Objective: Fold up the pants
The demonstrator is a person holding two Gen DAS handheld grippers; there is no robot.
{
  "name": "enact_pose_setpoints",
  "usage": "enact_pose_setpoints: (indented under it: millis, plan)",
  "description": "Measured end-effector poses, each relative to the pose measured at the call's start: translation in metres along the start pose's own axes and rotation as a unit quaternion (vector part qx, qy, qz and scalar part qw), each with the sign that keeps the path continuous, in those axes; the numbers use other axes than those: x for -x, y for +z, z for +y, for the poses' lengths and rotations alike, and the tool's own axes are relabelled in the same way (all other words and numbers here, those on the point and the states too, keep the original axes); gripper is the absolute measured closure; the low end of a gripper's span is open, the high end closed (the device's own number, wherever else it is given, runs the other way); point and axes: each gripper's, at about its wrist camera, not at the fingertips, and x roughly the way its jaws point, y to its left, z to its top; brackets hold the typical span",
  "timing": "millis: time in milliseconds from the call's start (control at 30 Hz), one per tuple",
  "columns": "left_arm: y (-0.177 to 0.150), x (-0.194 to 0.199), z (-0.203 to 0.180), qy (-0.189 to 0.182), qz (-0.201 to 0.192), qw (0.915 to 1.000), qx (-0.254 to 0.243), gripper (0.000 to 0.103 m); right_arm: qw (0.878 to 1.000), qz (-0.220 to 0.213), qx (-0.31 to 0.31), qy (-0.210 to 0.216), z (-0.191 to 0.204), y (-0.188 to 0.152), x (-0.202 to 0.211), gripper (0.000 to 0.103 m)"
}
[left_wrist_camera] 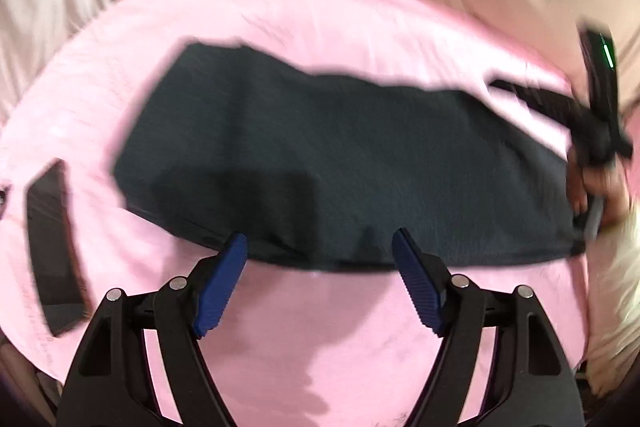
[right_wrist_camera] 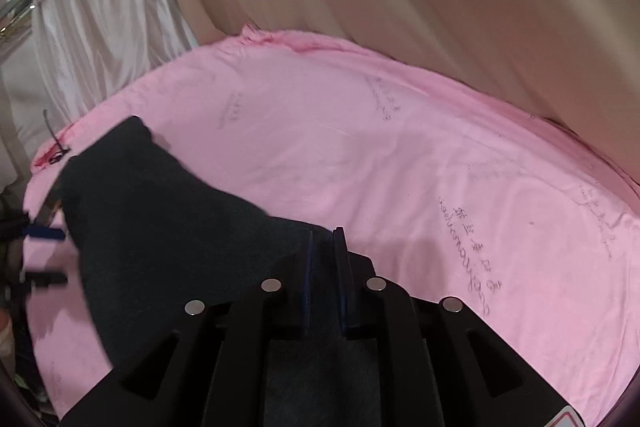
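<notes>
One pair of dark pants (left_wrist_camera: 340, 163), one pink sheet (left_wrist_camera: 320, 327), one flat black object (left_wrist_camera: 52, 247) at the sheet's edge, two grippers: left gripper (left_wrist_camera: 319, 247), right gripper (right_wrist_camera: 325, 239).

Left gripper (left_wrist_camera: 319, 247) jaws wide apart, right gripper (right_wrist_camera: 325, 239) jaws clamped.

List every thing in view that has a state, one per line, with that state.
Pants: lying folded on the pink sheet, one end pinched in the right gripper.
Left gripper: jaws open, at the pants' near edge, holding nothing.
Right gripper: jaws shut on the pants.
Pink sheet: spread flat, lightly wrinkled.
</notes>
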Motion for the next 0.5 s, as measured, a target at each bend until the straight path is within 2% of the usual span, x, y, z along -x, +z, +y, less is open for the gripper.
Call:
enact_pose_setpoints:
  millis: [33,100,167,233,267,333,433,500]
  plan:
    - [0.007,0.010,0.009,0.009,-0.018,0.9997,0.011,0.030,1.000,0.000,0.005,0.007,0.009,-0.005,0.005,0.092]
    - [0.022,0.010,0.020,0.028,-0.030,0.9987,0.029,0.028,0.999,0.016,0.005,0.034,0.023,-0.015,0.004,0.093]
    - [0.037,-0.006,0.039,0.057,-0.014,0.9969,0.052,0.028,0.997,0.044,-0.004,0.066,0.035,-0.024,-0.007,0.093]
    - [0.040,-0.033,0.062,0.108,0.023,0.9909,0.077,0.028,0.996,0.075,0.010,0.051,0.047,-0.041,-0.022,0.094]
    - [0.040,-0.039,0.073,0.116,0.034,0.9889,0.087,0.027,0.996,0.081,0.014,0.042,0.053,-0.047,-0.025,0.094]
    - [0.035,-0.040,0.090,0.101,0.039,0.9877,0.113,0.027,0.997,0.069,0.022,0.040,0.061,-0.054,-0.015,0.094]
    - [0.026,-0.027,0.098,0.105,0.022,0.9866,0.124,0.027,0.996,0.044,0.011,0.078,0.072,-0.053,0.005,0.093]
    - [0.026,-0.027,0.101,0.106,0.027,0.9870,0.118,0.027,0.993,0.052,0.011,0.106,0.081,-0.056,0.001,0.093]
